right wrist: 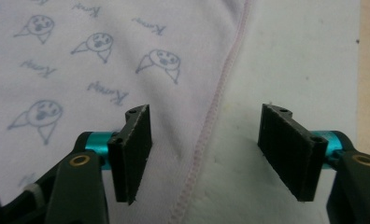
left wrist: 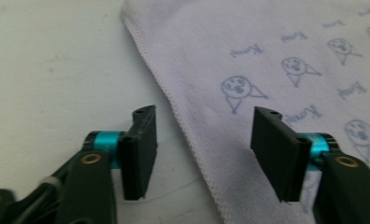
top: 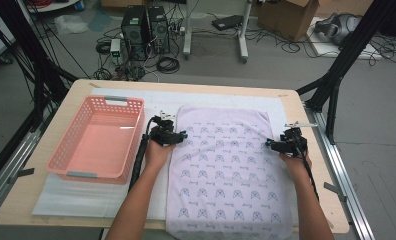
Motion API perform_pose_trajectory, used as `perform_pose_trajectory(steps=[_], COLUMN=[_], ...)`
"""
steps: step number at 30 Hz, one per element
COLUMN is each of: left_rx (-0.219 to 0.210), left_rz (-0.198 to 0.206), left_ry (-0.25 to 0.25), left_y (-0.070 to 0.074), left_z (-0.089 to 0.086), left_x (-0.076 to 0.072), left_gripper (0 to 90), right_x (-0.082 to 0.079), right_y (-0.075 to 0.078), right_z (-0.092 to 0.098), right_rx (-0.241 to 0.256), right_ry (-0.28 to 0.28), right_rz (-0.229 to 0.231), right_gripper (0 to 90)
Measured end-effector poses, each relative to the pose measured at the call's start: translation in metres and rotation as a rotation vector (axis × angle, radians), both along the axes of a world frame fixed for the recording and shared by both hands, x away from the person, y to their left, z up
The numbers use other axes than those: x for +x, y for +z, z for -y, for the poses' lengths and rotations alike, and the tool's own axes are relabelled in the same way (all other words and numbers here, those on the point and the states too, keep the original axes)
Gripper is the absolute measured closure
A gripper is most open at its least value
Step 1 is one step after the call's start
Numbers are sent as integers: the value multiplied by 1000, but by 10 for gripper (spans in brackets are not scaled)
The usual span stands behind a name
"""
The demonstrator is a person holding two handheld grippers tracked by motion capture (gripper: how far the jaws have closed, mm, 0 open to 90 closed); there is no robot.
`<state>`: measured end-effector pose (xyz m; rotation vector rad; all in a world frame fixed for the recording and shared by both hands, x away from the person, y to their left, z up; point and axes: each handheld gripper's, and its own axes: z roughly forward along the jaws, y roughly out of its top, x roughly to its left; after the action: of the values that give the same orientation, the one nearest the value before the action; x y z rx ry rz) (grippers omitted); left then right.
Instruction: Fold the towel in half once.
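Nearest me, the towel (top: 229, 172) lies flat on the white mat (top: 76, 200), its near end reaching the front edge of the table (top: 21, 200). I judge the work to be folding it, and no fold is made yet: the cloth is spread full length, unwrinkled.

I have the left gripper (top: 178, 135) at the towel's left hem, about a third of the way down from the far end. In the left gripper view its jaws stand wide apart, straddling the stitched edge (left wrist: 183, 126), one over the mat and one over the cloth, holding nothing.

The right gripper (top: 272, 144) sits at the opposite hem, jaws likewise spread across the edge (right wrist: 211, 126), empty.

So both grasps are lined up but not taken; pinching, lifting and folding all remain.

Farther left, the pink basket (top: 66, 150) stands empty, apart from the towel.
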<state>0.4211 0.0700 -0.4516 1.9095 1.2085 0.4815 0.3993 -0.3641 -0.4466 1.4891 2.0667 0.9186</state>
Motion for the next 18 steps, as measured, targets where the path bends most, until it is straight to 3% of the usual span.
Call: perform_pose_trajectory(steps=[1, 2, 3, 4, 7, 8, 12, 15, 18], left_rx=[23, 54, 40, 65, 63, 36, -6, -14, -65], left_rz=[13, 31, 26, 38, 38, 27, 22, 61, 83], left_ry=[-4, -26, -58, -92, -88, -69, -27, -9, 18], left_y=[0, 0, 0, 1, 1, 1, 1, 4, 8], left_z=[1, 0, -1, 1, 2, -2, -6, -8, -14], left_x=[0, -1, -1, -2, -2, -1, 0, 0, 1], left_gripper=[520, 707, 707, 853, 873, 876, 879, 882, 882], right_x=[0, 2, 2, 3, 4, 4, 4, 4, 4], right_y=[0, 1, 1, 3, 6, 6, 7, 9, 13], right_z=[0, -3, -3, -6, -12, -12, -15, -16, -11], right_rx=[0, -5, -5, -16, -20, -21, -38, -80, -40], right_ry=[0, 5, 5, 40, 59, 65, 71, 50, 25], right_rz=[0, -4, -4, -11, -30, -31, -32, -5, 23], right_gripper=[372, 465, 465, 622, 776, 811, 851, 857, 858])
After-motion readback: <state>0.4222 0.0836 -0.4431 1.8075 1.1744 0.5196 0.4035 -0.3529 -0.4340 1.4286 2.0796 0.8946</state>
